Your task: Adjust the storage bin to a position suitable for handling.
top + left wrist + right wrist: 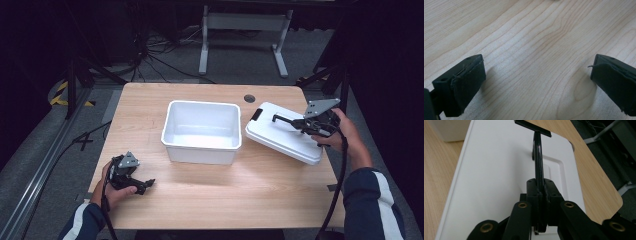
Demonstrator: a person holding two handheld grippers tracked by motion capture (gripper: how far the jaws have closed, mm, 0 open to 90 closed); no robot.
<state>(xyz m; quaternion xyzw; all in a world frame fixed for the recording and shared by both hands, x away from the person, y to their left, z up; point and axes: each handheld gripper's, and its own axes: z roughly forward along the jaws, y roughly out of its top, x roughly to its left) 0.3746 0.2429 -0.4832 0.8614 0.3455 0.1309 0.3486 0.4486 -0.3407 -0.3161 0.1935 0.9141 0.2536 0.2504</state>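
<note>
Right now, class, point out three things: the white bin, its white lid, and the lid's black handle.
white bin (172, 142), high view, on its near left rim.
white lid (272, 135), high view, on its bare top.
black handle (538, 157), right gripper view, on its upright bar.

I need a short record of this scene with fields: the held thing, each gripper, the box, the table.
held thing: black handle of the white lid, pinched on its thin bar
right gripper: shut on the handle, above the lid
lid: right of the box, its far end tilted up
left gripper: open, nothing between its jaws, low over bare wood at the near left of the table
box: white, open, looks empty, mid-table
table: light wood
</note>
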